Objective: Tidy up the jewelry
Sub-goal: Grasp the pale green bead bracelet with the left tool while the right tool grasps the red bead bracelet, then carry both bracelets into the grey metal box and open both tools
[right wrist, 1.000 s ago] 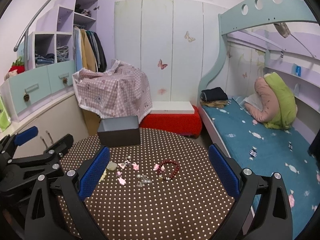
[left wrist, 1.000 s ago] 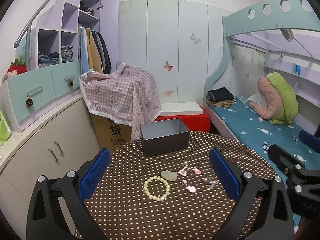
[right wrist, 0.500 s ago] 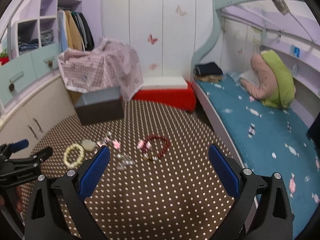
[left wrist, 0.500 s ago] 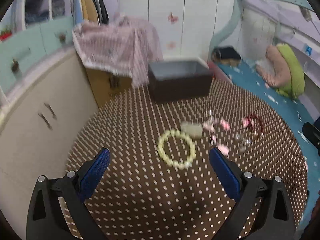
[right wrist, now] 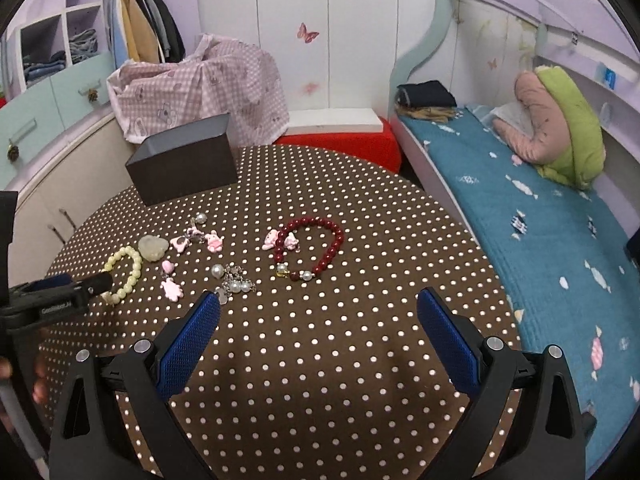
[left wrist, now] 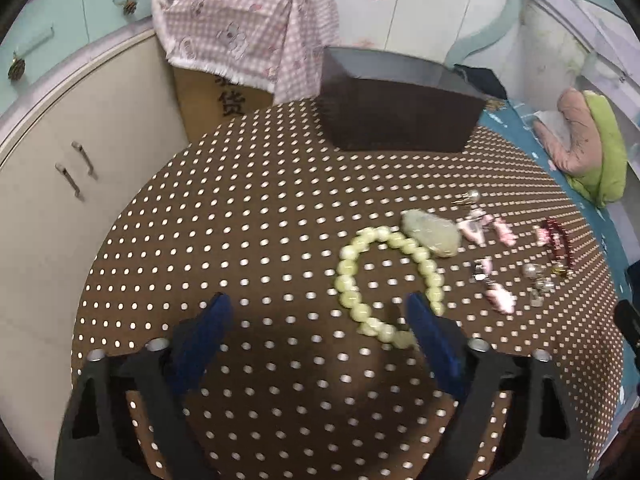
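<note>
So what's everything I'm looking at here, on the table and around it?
Pale green bead bracelet: one, left side of the table, by the left gripper.
Pale green stone pendant: one, touching that bracelet.
Dark red bead bracelet: one, mid-table.
Small pink charms: several, between the bracelets.
Silver pearl pieces: a small cluster, near the pink charms.
Dark open box: one, far edge of the table.
Brown polka-dot tablecloth: covers the round table.
Pink checked cloth: draped behind the table.
Bed with blue sheet: right.
Left gripper: black, blue pads, jaws open, just been closing, nothing gripped.
Right gripper: same, jaws open, empty.
</note>
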Demonstrator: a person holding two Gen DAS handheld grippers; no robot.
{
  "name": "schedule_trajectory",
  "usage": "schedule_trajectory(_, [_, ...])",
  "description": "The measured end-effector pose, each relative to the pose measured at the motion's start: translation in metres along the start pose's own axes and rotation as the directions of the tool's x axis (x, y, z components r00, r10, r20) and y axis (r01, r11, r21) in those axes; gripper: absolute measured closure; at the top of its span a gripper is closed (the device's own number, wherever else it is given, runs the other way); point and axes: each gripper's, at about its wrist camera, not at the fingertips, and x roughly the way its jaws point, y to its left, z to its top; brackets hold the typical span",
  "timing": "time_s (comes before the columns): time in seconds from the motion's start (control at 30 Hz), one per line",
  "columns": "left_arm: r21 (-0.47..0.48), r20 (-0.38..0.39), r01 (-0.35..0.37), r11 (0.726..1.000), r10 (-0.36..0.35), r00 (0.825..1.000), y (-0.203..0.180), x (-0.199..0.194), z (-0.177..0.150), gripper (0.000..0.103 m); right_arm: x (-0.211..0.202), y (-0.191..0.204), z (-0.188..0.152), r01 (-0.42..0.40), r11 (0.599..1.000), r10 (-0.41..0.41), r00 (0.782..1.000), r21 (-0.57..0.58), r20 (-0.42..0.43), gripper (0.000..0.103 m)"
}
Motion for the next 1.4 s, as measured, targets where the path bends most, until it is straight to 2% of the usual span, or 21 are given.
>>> schedule_trajectory(0.07, [0.039,0.001,-0.053,0.998,0.053,0.999,-0.001,0.003,0.001,0.034,0.005,0.003,0.001,-0.005,1.0,0.005,1.0,-0.005,-0.011,0.008])
schedule_trajectory(0.13, [0.049,0.002,-0.046,0.998,0.046,0.999,-0.002,0.003,0.003,0.048,0.009,0.005,0.003,-0.01,1.0,0.009,1.0,-0.01,-0.018,0.008])
schedule_trajectory(0.2, [0.057,0.01,-0.047,0.997,0.047,0.999,-0.002,0.001,0.003,0.073,0.014,0.003,0.005,-0.011,1.0,0.011,1.0,-0.006,-0.023,0.008])
schedule_trajectory(0.23, [0.063,0.015,-0.046,0.997,0.045,0.999,-0.002,0.001,0.003,0.077,0.015,0.002,0.007,-0.01,1.0,0.01,1.0,-0.003,-0.022,0.008])
schedule_trajectory(0.3, [0.077,0.019,-0.046,0.996,0.045,0.999,-0.001,0.001,0.002,0.095,0.021,-0.002,0.014,0.0,1.0,0.0,1.0,0.002,-0.017,0.007])
schedule_trajectory(0.4, [0.068,0.014,-0.015,0.998,0.014,1.0,0.004,-0.001,0.002,0.095,0.033,-0.012,0.027,0.018,1.0,-0.018,1.0,0.021,-0.023,0.008])
schedule_trajectory(0.5, [0.031,0.023,0.066,0.997,-0.067,0.997,0.011,-0.007,0.005,0.095,0.051,-0.021,0.037,0.022,0.999,-0.02,0.998,0.029,-0.064,0.008])
schedule_trajectory(0.57, [0.041,0.041,0.071,0.997,-0.073,0.997,0.011,-0.013,0.004,0.095,0.064,-0.025,0.041,0.027,0.999,-0.024,0.995,0.023,-0.099,0.013])
schedule_trajectory(0.63, [0.048,0.063,0.08,0.996,-0.083,0.995,0.009,-0.02,0.004,0.095,0.077,-0.028,0.044,0.028,0.999,-0.024,0.991,0.029,-0.129,0.042])
schedule_trajectory(0.77, [0.06,0.083,0.107,0.992,-0.112,0.99,0.007,-0.029,0.007,0.095,0.096,-0.028,0.044,0.015,0.999,-0.009,0.983,0.028,-0.183,0.056])
schedule_trajectory(0.87, [0.068,0.087,0.14,0.988,-0.146,0.985,0.004,-0.032,0.011,0.095,0.1,-0.025,0.045,0.027,1.0,-0.026,0.983,-0.001,-0.183,0.069])
schedule_trajectory(0.93, [0.071,0.094,0.162,0.984,-0.169,0.981,0.002,-0.036,0.014,0.095,0.1,-0.026,0.045,-0.024,1.0,0.023,0.981,-0.001,-0.193,0.092])
schedule_trajectory(1.1, [0.095,0.123,0.203,0.975,-0.214,0.969,-0.005,-0.051,0.026,0.095,0.096,-0.023,0.044,-0.094,0.995,0.088,0.978,-0.02,-0.192,0.095])
schedule_trajectory(1.23, [0.117,0.147,0.241,0.963,-0.257,0.955,-0.008,-0.065,0.035,0.095,0.073,-0.016,0.052,-0.131,0.991,0.128,0.982,-0.015,-0.137,0.095])
schedule_trajectory(1.4, [0.146,0.176,0.301,0.942,-0.325,0.929,-0.011,-0.084,0.06,0.095,0.034,-0.002,0.084,-0.175,0.983,0.173,0.984,-0.06,-0.036,0.095])
